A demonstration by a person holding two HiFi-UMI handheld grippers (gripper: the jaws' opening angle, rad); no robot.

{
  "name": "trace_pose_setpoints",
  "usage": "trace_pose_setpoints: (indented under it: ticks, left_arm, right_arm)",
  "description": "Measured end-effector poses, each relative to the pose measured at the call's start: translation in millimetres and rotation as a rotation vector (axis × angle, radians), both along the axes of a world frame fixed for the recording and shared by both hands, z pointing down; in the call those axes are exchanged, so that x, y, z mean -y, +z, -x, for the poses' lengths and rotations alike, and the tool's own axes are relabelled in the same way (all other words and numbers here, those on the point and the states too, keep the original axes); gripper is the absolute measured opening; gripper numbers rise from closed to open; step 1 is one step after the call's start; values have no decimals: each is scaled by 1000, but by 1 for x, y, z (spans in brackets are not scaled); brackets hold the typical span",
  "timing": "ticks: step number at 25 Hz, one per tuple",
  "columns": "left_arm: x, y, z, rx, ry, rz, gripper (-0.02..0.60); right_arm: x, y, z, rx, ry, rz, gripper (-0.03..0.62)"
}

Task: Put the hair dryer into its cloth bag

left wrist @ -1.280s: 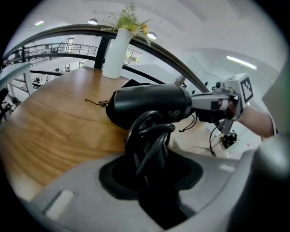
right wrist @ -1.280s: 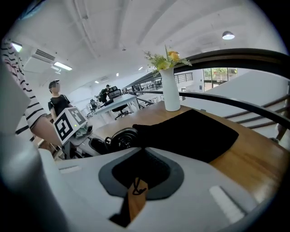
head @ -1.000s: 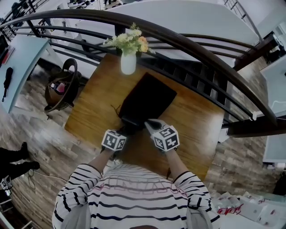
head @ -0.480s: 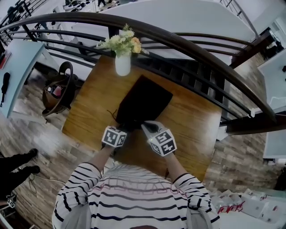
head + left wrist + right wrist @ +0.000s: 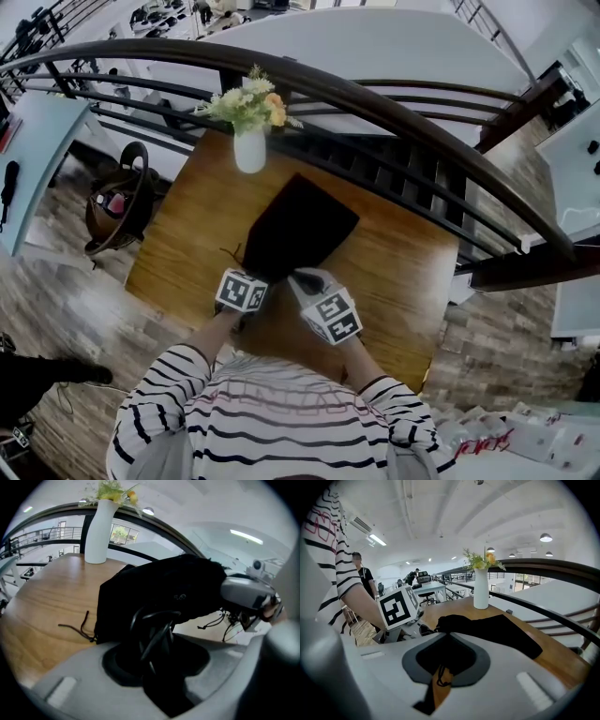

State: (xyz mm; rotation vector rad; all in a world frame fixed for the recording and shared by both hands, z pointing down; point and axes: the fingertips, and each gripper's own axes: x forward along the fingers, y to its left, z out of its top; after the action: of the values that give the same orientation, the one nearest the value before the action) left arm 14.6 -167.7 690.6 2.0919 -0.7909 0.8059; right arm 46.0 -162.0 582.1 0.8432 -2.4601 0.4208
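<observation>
The left claw (image 5: 157, 644) pinches the hair dryer (image 5: 152, 625), the right claw (image 5: 447, 637) the cloth bag (image 5: 497, 630) rim. It is best to hold the rim high and push the dryer in slowly.

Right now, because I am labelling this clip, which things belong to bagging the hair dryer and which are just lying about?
In the job:
- black cloth bag
- its drawstring
- black coiled cord, held in the left gripper
- right gripper, pinching the bag's mouth

Lying about:
- white vase of flowers
- brown bag on the floor
- wooden table, only the work surface
</observation>
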Motion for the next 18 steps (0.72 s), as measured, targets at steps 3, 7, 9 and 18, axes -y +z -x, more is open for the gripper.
trace_pose_setpoints:
  ticks: [3,7,9,18]
  left_arm:
    - [4,-1,-8,1,4,-7,163]
    - [13,0,-22,-6,8,-15,163]
    - [21,-2,-26,-21,-1,-21,163]
    - [56,-6,-52,-84,-44,-50,164]
  right_arm:
    - [-5,-1,2,13,-33,-12,12]
    - [-13,-5,7,24,-89,-17,12]
    - [-13,-5,8,25,-100,-15,12]
    - [-14,-3,-2,63,-141,-2,12]
